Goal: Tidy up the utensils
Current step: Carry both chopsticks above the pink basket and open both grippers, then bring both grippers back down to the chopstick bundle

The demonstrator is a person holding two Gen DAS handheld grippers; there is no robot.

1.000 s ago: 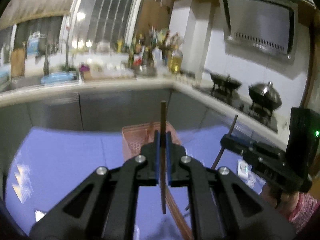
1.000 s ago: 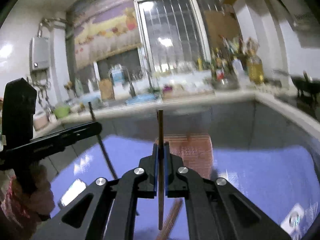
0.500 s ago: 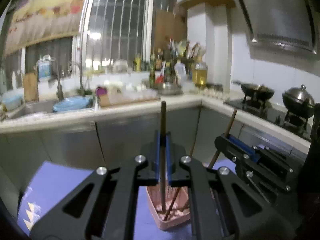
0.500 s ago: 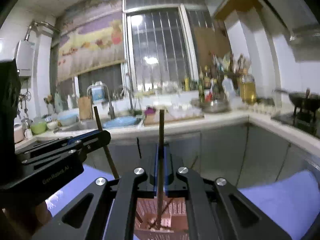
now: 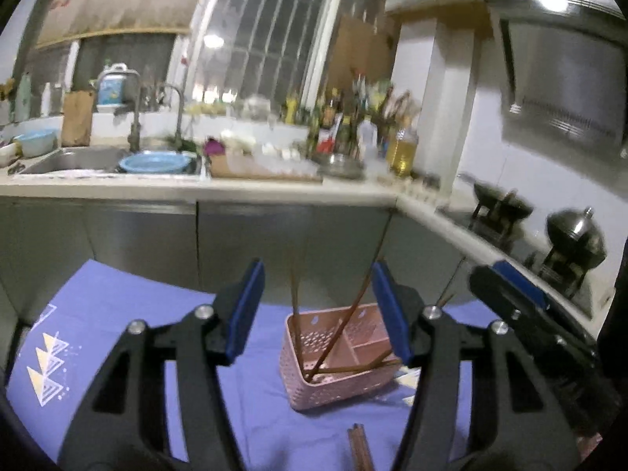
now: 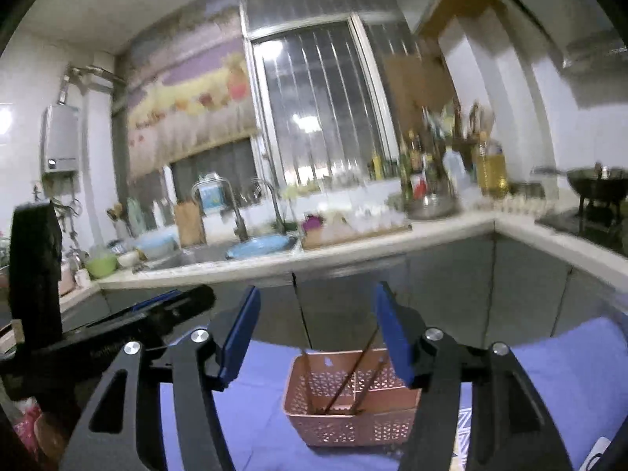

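A pink perforated basket (image 5: 337,384) stands on the purple cloth (image 5: 117,314); it also shows in the right wrist view (image 6: 349,420). Several brown chopsticks (image 5: 341,329) stand tilted in it, also seen in the right wrist view (image 6: 353,373). My left gripper (image 5: 318,310) is open and empty above the basket. My right gripper (image 6: 318,337) is open and empty above it too. The right gripper shows at the right of the left wrist view (image 5: 522,310). The left gripper shows at the left of the right wrist view (image 6: 117,325). More chopsticks (image 5: 359,447) lie on the cloth in front of the basket.
A kitchen counter (image 5: 196,186) runs behind with a sink, a blue bowl (image 5: 155,163), bottles and an oil jug (image 5: 402,149). A stove with a wok (image 5: 498,204) and a pot (image 5: 575,235) is at the right.
Both grippers have opened and let go of their chopsticks, which now stand in the basket. Both views have tilted down a little towards the basket.
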